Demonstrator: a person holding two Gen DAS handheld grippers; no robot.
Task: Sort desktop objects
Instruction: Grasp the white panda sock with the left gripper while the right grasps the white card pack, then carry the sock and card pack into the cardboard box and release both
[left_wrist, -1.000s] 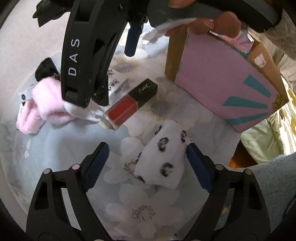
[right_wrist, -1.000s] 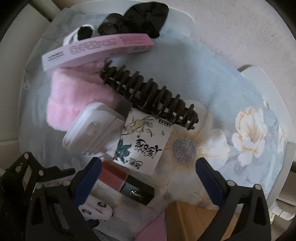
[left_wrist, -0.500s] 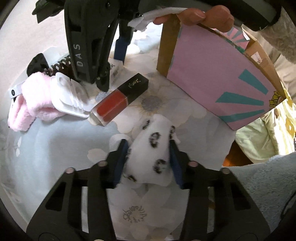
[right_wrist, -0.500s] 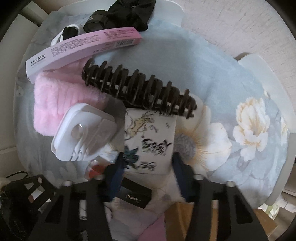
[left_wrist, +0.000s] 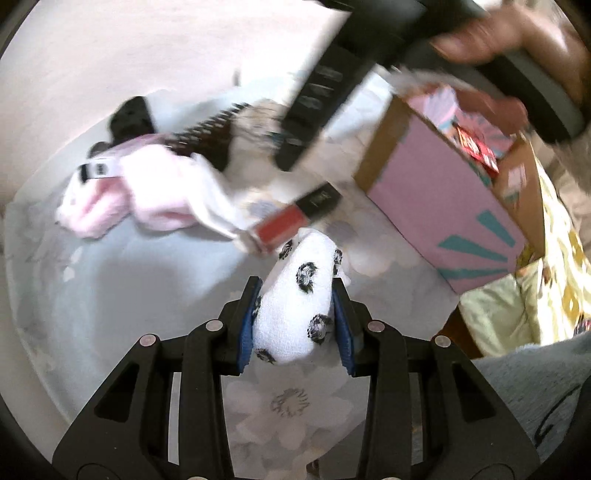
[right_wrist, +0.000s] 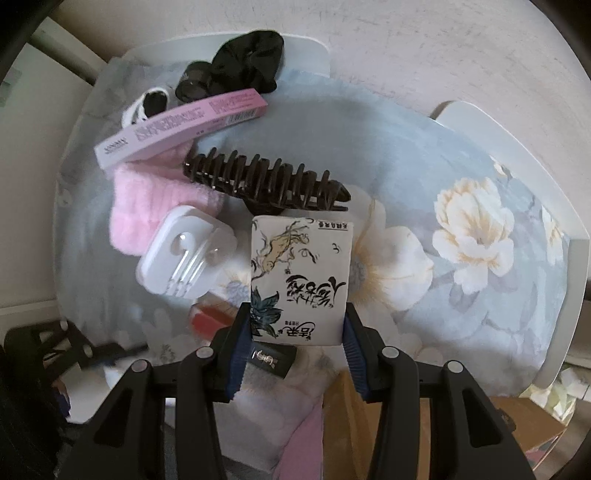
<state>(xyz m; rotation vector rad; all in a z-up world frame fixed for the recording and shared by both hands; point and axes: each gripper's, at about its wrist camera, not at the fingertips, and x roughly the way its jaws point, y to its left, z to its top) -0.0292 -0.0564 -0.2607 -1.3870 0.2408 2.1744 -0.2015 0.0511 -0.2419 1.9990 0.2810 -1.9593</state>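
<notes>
The left tool (left_wrist: 295, 317) is squeezed onto a white spotted sock (left_wrist: 301, 302). The sock is soft and light, so it squashes a bit between the pads, and the middle is a good place to hold it. It sits near the front of the table (right_wrist: 554, 206), just beside a red lipstick tube (left_wrist: 295, 221). The right tool (right_wrist: 293, 328) is pinched around a tissue pack (right_wrist: 299, 273) with a drawing on it. I think the pack is light and squishy too, and its smooth wrapper could slip, so holding the two long sides seems best. Farther back lie a brown hair claw (right_wrist: 266, 182), a white earphone case (right_wrist: 184, 254), a fluffy pink headband (right_wrist: 147, 199), a long pink box (right_wrist: 177, 129) and a black scrunchie (right_wrist: 247, 59). A pink cardboard box (left_wrist: 443, 206) stands open on the right, likely where things go.
</notes>
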